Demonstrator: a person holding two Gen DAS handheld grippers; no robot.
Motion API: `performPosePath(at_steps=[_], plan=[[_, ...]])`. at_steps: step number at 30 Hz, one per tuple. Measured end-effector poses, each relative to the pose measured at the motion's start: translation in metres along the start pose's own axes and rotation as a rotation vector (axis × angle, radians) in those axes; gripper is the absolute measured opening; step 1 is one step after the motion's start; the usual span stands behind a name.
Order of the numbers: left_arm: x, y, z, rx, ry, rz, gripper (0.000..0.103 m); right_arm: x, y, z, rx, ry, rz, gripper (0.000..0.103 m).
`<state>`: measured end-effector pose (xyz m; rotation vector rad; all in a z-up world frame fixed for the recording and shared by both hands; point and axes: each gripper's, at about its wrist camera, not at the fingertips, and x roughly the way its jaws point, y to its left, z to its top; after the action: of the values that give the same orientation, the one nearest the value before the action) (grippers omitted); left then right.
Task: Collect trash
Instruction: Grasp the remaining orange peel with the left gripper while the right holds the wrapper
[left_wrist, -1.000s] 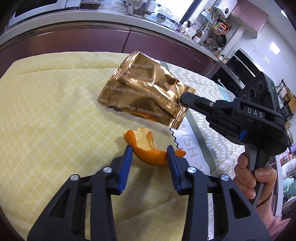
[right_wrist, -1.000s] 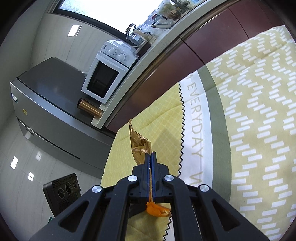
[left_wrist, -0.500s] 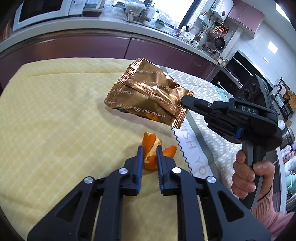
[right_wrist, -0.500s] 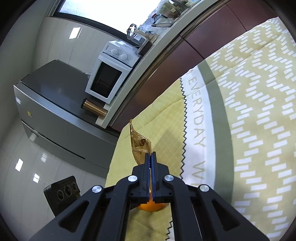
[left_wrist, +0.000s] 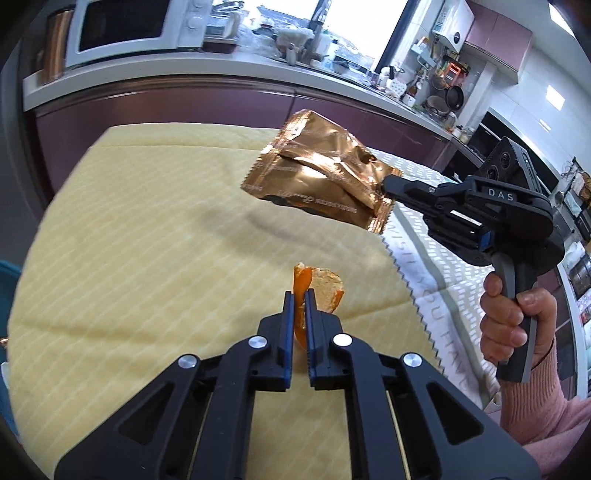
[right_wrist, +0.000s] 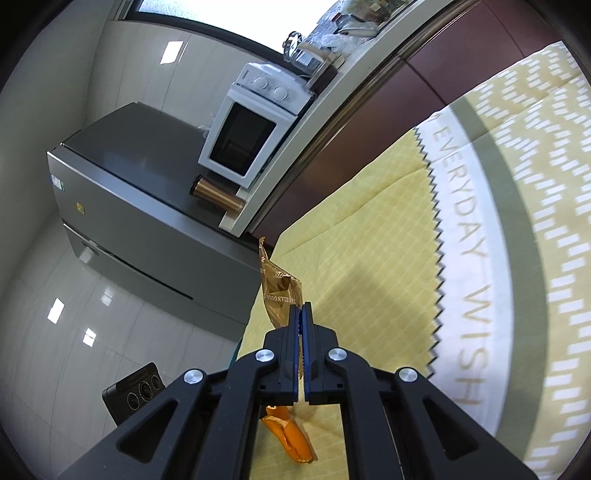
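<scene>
My left gripper (left_wrist: 300, 295) is shut on a piece of orange peel (left_wrist: 320, 291) and holds it above the yellow tablecloth (left_wrist: 147, 236). The peel also shows low in the right wrist view (right_wrist: 291, 439). My right gripper (right_wrist: 300, 308) is shut on the edge of a crumpled golden snack wrapper (right_wrist: 279, 295) and holds it in the air. In the left wrist view the wrapper (left_wrist: 321, 177) hangs from the right gripper (left_wrist: 388, 184) above the cloth, its shadow below.
A patterned runner with lettering (right_wrist: 472, 258) lies beside the yellow cloth. A dark kitchen counter (left_wrist: 221, 96) runs behind the table, with a white microwave (right_wrist: 251, 122). A grey fridge (right_wrist: 140, 206) stands beyond the table's end. A teal object (left_wrist: 7, 280) sits at far left.
My left gripper closed on the orange peel and lifted it off the cloth. My right gripper rose with the wrapper, which is now clear of the table.
</scene>
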<state>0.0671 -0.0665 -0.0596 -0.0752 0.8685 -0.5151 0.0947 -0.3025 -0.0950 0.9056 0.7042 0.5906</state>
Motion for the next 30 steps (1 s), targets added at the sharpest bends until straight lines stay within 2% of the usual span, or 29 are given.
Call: performPosePath(at_steps=[16, 30], plan=[[-0.059, 0.05, -0.023, -0.089, -0.055, 0.098, 0.006, 0.038, 0.032, -0.017, -0.028, 0.089, 0.066, 0.001], [-0.092, 0.076, -0.036, -0.138, -0.1, 0.136, 0.006, 0.07, 0.052, -0.032, -0.041, 0.165, 0.099, 0.001]])
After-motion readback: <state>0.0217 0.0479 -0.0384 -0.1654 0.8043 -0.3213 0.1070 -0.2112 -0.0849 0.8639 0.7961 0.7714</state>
